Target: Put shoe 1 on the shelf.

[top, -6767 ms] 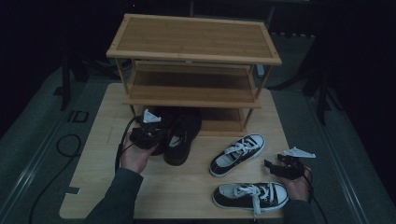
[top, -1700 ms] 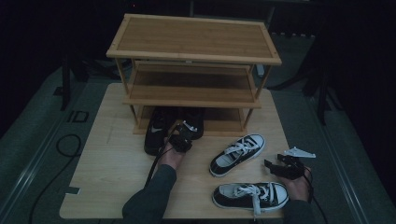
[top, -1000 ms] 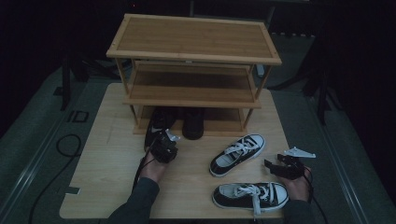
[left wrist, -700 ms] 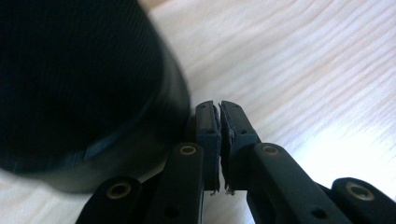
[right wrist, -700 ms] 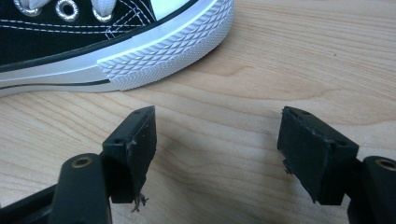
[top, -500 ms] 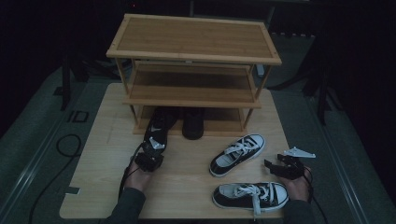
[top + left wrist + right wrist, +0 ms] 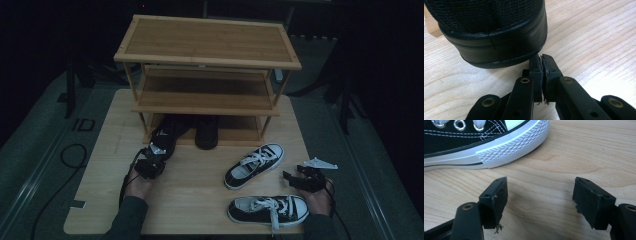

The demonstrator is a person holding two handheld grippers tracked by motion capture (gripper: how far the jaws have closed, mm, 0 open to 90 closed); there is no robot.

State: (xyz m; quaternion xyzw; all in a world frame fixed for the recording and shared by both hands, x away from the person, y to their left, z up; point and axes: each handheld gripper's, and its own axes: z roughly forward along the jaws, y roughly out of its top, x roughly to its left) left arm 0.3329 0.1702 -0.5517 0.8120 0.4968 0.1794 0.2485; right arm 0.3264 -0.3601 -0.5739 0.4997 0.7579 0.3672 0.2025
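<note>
The left gripper (image 7: 541, 58), jaws pressed together and empty, sits just behind the heel of a plain black shoe (image 7: 494, 32). The right gripper (image 7: 540, 192) rests with jaws spread wide on the pale wooden table (image 7: 574, 152), near a black-and-white laced canvas sneaker (image 7: 486, 142).

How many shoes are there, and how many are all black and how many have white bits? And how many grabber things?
All-black shoes: 2, one and another, at the bottom of the wooden rack
Black sneakers with white laces: 2, one and another, on the table
Grippers: 2, the left gripper and the right gripper
Racks: 1
Total: 7
</note>
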